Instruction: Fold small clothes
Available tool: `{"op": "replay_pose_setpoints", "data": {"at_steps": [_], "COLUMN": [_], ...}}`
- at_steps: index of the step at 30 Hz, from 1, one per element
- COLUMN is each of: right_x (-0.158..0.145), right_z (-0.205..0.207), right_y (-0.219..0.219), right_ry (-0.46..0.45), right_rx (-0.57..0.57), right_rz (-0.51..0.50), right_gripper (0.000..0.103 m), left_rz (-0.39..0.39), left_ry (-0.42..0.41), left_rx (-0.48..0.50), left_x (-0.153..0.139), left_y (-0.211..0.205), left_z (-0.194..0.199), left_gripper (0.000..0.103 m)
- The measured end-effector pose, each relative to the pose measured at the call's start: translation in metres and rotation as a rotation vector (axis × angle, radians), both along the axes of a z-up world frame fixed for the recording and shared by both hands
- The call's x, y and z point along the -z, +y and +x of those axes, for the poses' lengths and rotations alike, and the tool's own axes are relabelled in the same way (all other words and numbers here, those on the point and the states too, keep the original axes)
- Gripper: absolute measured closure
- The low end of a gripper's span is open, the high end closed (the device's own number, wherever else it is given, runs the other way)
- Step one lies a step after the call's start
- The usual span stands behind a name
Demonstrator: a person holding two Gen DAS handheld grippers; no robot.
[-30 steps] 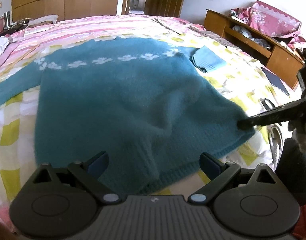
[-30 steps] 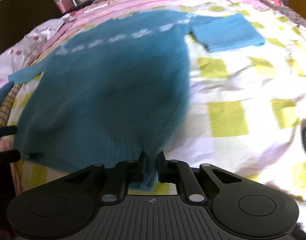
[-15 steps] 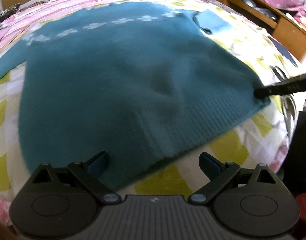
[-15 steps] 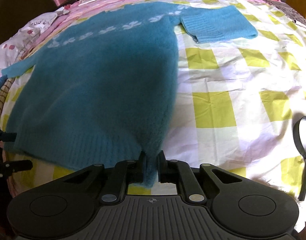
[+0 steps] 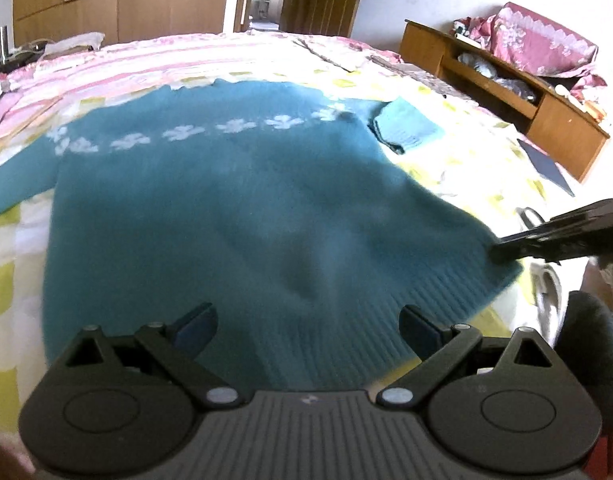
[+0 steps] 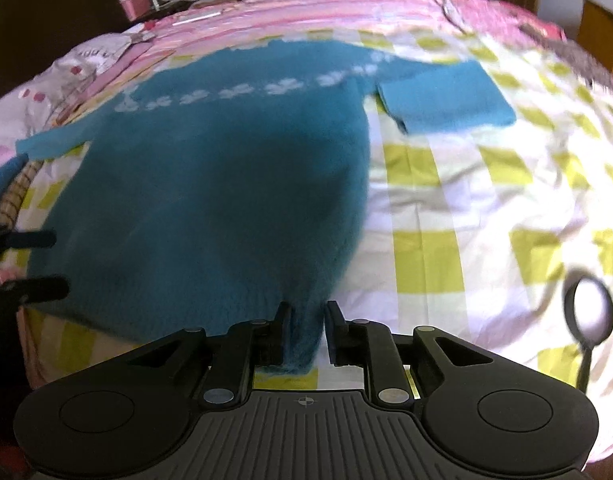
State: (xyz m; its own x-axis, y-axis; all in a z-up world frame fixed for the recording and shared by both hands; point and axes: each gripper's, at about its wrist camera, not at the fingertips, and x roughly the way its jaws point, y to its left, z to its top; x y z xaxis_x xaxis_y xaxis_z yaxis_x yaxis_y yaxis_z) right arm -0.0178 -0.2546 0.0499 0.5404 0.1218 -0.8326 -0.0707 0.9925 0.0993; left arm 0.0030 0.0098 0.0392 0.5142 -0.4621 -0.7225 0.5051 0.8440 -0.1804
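Right gripper point(image 6: 306, 332) jaws just easing apart, fuzzy teal knit sweater point(image 6: 226, 184) hem corner betw. them; left gripper point(image 5: 308, 330) wide apart over ribbed hem. Sweater flat on yellow-check bedsheet point(image 6: 466, 208). No legible writing.

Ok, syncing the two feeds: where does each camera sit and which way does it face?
Left wrist: on the left gripper, above the sweater hem, facing up the bed; its open fingers show, right gripper at right.
Right wrist: on the right gripper at the hem corner, facing up the bed; its jaws, just opening, flank the hem.
Shared: sweater, checked bedsheet.
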Motion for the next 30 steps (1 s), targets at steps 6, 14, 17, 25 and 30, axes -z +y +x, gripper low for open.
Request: {"op": "replay_pose_setpoints", "data": {"at_steps": [6, 14, 17, 25, 30], "right_x": [-0.005, 0.012, 0.024, 0.025, 0.033], "right_z": [0.002, 0.017, 0.023, 0.034, 0.041], "right_y": [-0.004, 0.009, 0.023, 0.029, 0.034], "right_ry": [-0.008, 0.003, 0.023, -0.005, -0.011], "right_rx": [0.017, -0.004, -0.034, -0.040, -0.047], "right_rz": [-0.040, 0.094, 0.124, 0.127, 0.116], "right_gripper": [0.084, 0.083, 0.083, 0.083, 0.083], "left_rz": [0.062, 0.075, 0.059, 0.037, 0.078], "left_ry": [0.097, 0.164, 0.147, 0.036, 0.027], "left_rx": [0.051, 0.080, 0.061, -0.010, -0.063], "left_x": [0.030, 0.032, 0.024, 0.008, 0.019], "left_y": [-0.017, -0.015, -0.014, -0.025, -0.040], "left_z": [0.000, -0.018, -0.011, 0.016, 0.034], "left_gripper": [0.002, 0.002, 0.002, 0.002, 0.002]}}
